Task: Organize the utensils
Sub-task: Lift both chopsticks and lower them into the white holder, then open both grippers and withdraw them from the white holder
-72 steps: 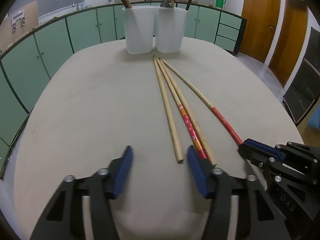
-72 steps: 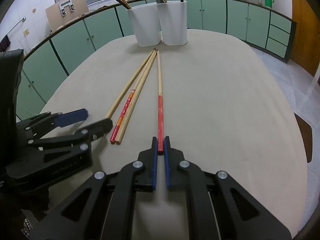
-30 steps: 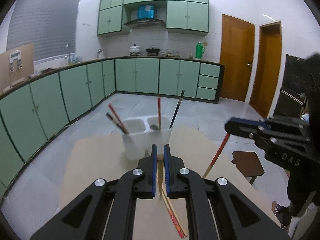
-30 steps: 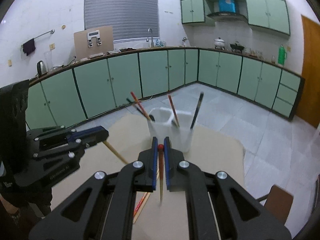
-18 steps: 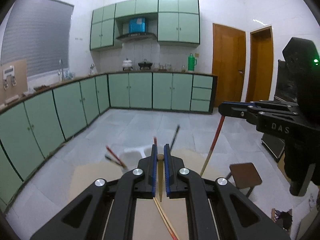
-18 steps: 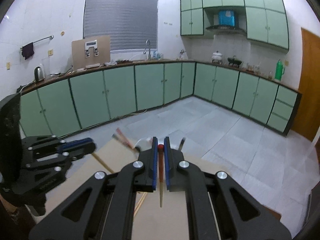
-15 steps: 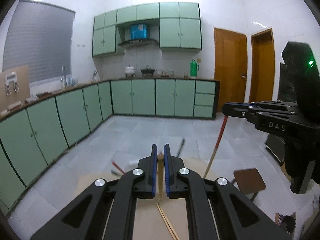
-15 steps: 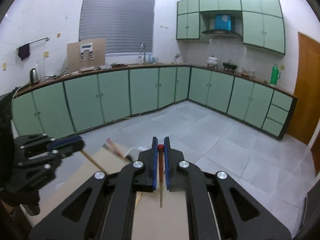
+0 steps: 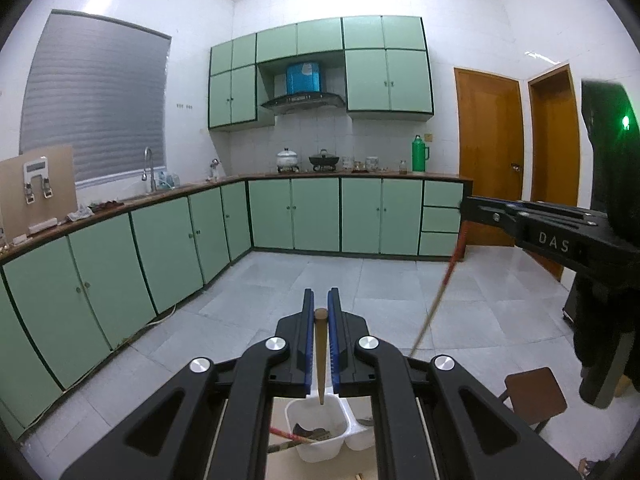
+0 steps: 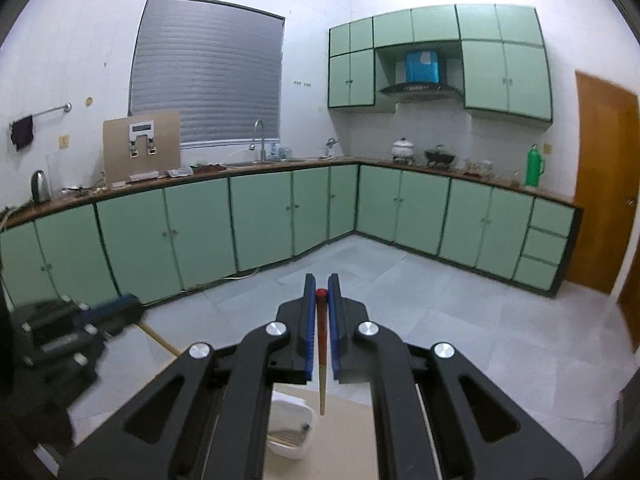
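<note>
**Above the holder, a chopstick in each claw**

High over the tabletop, both claws are clamped tight, each on one chopstick gripped near its thick end so the thin tip hangs down. The left claw has a plain wooden chopstick, and its tip lines up over the left cup of the white holder, which already has a few utensils lying in it. That looks like an aim for a drop or a push straight in. The right claw grips a red-topped chopstick; its tip hangs over bare tabletop just right of the holder, so it probably needs to slide left before it can go in.

Holding them upright by the top end makes sense: the tip can enter the cup first without the claw touching the rim.

Only a sliver of pale tabletop shows in either view. Beyond it is a kitchen with a grey tiled floor, green cabinets, a shuttered window and wooden doors. A brown stool stands by the table.
</note>
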`<state>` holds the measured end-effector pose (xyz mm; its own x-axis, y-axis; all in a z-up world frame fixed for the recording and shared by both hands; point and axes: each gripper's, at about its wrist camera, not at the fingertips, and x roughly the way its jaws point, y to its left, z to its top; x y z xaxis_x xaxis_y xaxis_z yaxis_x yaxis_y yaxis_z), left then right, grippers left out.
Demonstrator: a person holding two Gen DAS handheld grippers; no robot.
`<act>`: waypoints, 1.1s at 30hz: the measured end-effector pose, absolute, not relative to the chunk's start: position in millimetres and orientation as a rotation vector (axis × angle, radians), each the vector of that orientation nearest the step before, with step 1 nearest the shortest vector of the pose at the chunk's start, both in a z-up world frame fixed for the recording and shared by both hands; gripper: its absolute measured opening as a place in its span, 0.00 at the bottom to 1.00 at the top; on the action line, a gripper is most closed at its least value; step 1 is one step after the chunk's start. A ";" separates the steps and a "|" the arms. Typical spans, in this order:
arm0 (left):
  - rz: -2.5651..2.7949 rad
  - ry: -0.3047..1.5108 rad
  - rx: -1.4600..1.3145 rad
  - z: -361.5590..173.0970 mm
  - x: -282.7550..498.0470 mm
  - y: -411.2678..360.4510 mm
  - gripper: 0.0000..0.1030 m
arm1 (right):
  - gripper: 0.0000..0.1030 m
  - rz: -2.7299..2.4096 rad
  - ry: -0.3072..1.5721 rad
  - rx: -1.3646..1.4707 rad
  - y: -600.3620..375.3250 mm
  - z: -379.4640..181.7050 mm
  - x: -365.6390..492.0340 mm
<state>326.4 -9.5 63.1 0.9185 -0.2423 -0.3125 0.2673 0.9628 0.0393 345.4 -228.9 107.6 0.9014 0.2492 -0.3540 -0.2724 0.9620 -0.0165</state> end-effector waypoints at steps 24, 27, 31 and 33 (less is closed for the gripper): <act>-0.263 0.427 0.047 15.0 330.1 -0.1 0.28 | 0.49 0.251 0.483 -0.033 -220.7 57.0 335.0; -0.257 0.415 0.040 18.2 308.1 3.2 0.35 | 0.58 0.244 0.467 -0.012 -234.3 54.2 302.0; -0.251 0.396 0.020 14.2 272.6 8.5 0.48 | 0.75 0.238 0.461 -0.018 -239.2 39.5 263.9; -0.248 0.393 0.010 6.5 253.6 10.3 0.51 | 0.81 0.244 0.467 -0.018 -239.0 27.7 243.1</act>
